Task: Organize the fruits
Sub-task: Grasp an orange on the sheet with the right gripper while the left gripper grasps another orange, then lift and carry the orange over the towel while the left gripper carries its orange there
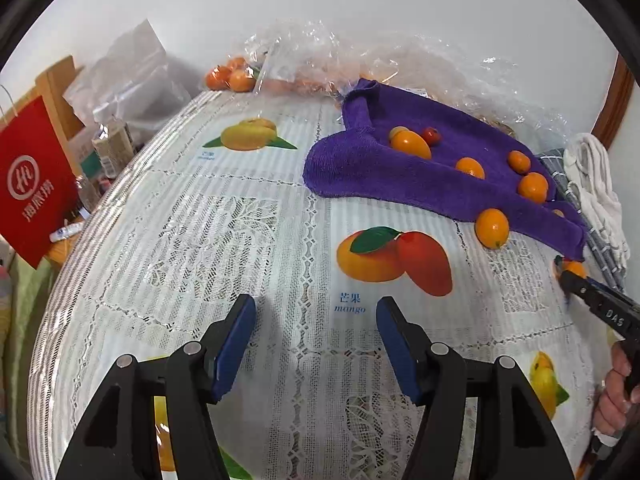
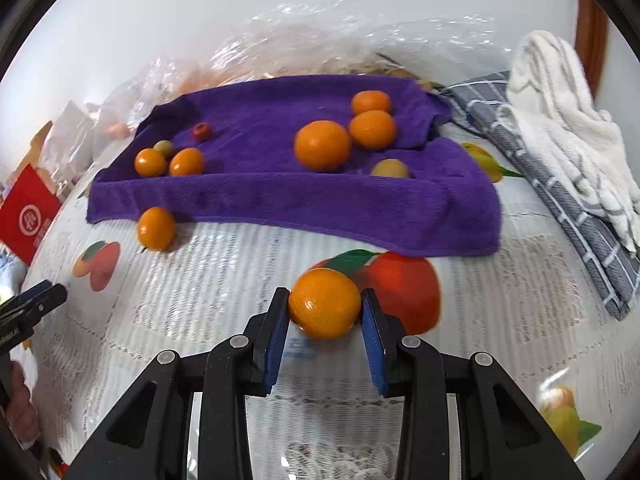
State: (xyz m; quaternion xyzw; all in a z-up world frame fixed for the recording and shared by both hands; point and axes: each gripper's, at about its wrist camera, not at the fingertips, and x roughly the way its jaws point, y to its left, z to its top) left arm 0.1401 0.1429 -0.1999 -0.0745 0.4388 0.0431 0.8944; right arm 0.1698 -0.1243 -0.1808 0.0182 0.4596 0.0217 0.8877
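Right gripper [image 2: 325, 308] around orange [image 2: 324, 303]

Tablecloth [image 1: 280, 208], under the printed mango picture: "芒果 mango"
Right gripper [image 1: 562, 276], on its black arm: "DAS"
Red bag [image 1: 34, 176]: white logo, characters unclear

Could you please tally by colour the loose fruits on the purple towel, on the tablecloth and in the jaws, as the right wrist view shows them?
Orange fruits: 7 (5 on the towel, 1 on the tablecloth, 1 in the right gripper)
Yellow-green fruits: 2
Red fruit: 1
Total: 10
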